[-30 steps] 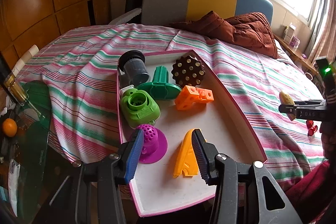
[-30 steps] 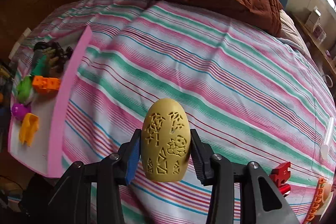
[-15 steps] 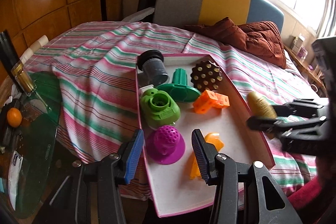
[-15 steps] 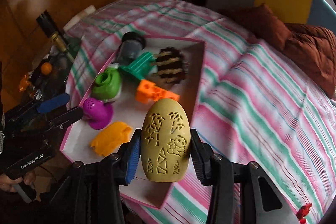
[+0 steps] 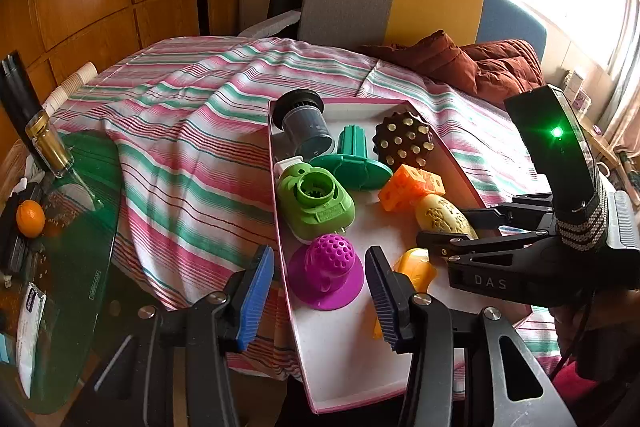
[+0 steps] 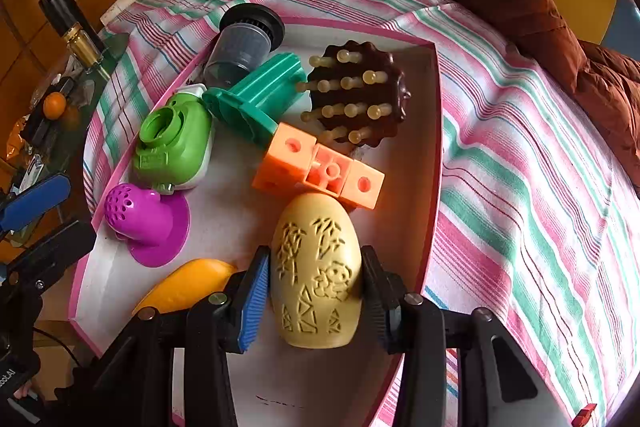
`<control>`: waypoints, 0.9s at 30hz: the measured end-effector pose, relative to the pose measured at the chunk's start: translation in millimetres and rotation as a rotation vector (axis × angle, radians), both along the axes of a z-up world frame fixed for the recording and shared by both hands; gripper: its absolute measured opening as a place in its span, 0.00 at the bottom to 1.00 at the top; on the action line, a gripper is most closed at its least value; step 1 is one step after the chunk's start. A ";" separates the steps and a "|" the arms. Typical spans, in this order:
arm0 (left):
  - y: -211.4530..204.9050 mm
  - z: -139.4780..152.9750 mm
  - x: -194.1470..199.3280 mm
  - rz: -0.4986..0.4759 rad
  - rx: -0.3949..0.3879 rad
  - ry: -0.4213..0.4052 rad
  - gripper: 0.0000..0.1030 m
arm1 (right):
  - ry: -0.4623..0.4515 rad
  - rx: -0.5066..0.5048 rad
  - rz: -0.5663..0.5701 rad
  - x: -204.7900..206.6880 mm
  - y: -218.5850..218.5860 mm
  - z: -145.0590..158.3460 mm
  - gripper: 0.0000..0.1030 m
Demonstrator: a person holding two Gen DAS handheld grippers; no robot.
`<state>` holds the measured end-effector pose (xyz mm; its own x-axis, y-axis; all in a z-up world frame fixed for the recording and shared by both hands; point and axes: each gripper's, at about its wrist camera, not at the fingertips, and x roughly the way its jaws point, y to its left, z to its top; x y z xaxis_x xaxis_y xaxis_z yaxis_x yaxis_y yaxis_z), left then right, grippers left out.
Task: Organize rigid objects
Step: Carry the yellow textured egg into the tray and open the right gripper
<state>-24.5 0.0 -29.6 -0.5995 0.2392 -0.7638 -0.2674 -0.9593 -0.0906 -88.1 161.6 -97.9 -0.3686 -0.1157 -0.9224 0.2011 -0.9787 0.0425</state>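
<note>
Item: carved yellow egg (image 6: 316, 269), clamped in my right gripper (image 6: 314, 291). Moved from over the striped bedspread (image 6: 520, 163) to above the pink-rimmed tray (image 6: 434, 147), at 6 o'clock of the orange block (image 6: 320, 167); release pending. Left gripper (image 5: 320, 291): jaws apart, empty.

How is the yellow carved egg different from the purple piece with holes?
The yellow carved egg is clamped in the right gripper above the tray; the purple piece lies free on the tray floor. The egg is smooth-sided with cut patterns; the purple piece has a holed dome and flat flange. Both look like rigid plastic.
</note>
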 end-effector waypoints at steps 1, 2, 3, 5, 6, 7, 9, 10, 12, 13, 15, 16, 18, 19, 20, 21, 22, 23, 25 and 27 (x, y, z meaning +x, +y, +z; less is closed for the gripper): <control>0.3 -0.2 0.4 -0.001 -0.003 0.000 0.47 | 0.001 -0.002 -0.002 -0.6 0.0 -0.5 0.43; 0.4 -0.5 0.5 0.000 -0.004 -0.001 0.47 | 0.000 -0.007 -0.008 -0.9 0.4 -1.2 0.43; 0.3 -0.6 0.8 0.000 -0.005 -0.002 0.47 | 0.001 -0.013 -0.015 -1.0 1.2 -1.7 0.43; 0.1 -0.6 0.7 0.002 -0.008 -0.003 0.47 | 0.000 -0.022 -0.026 -1.4 2.7 -2.0 0.43; 0.0 -0.7 0.8 0.004 -0.011 -0.003 0.47 | -0.001 -0.027 -0.033 -1.6 3.3 -2.6 0.43; -0.2 -0.4 0.9 0.006 -0.013 -0.003 0.47 | -0.004 -0.033 -0.040 0.4 5.9 -3.2 0.43; -0.4 -0.1 1.2 0.007 -0.013 -0.003 0.47 | -0.009 -0.045 -0.048 0.7 9.8 0.5 0.43; -0.4 0.3 1.5 0.007 -0.013 -0.001 0.47 | -0.010 -0.050 -0.052 0.1 11.0 1.5 0.44; 0.2 0.9 2.2 0.007 -0.015 0.002 0.47 | -0.003 -0.060 -0.059 3.3 13.6 3.6 0.44; 0.5 1.3 2.7 0.006 -0.016 0.003 0.47 | 0.002 -0.064 -0.062 4.3 14.1 4.3 0.44; 0.9 2.3 3.2 0.008 -0.015 0.006 0.48 | 0.013 -0.067 -0.066 7.2 14.7 6.5 0.44; 0.9 3.3 3.7 0.008 -0.015 0.010 0.49 | 0.019 -0.067 -0.067 8.6 15.0 7.7 0.44; 1.6 5.0 4.3 0.007 -0.017 0.015 0.50 | 0.038 -0.064 -0.070 11.8 15.8 11.0 0.44; 1.9 5.8 4.7 0.006 -0.016 0.018 0.50 | 0.047 -0.063 -0.073 14.1 16.0 13.2 0.44; 2.2 6.4 5.1 0.005 -0.016 0.019 0.50 | 0.058 -0.060 -0.081 15.8 17.4 15.4 0.45; 2.8 6.6 5.4 0.004 -0.017 0.020 0.50 | 0.069 -0.058 -0.088 17.4 18.9 18.1 0.45; 3.5 7.0 5.9 0.002 -0.019 0.021 0.50 | 0.080 -0.058 -0.095 19.7 20.2 20.5 0.45; 4.3 7.4 6.4 0.000 -0.022 0.022 0.50 | 0.090 -0.059 -0.101 24.0 20.6 23.7 0.45; 6.0 8.1 7.3 -0.005 -0.022 0.023 0.50 | 0.110 -0.061 -0.117 31.2 23.2 30.0 0.45; 7.9 9.3 8.0 -0.010 -0.023 0.026 0.50 | 0.126 -0.064 -0.128 33.1 26.7 33.5 0.45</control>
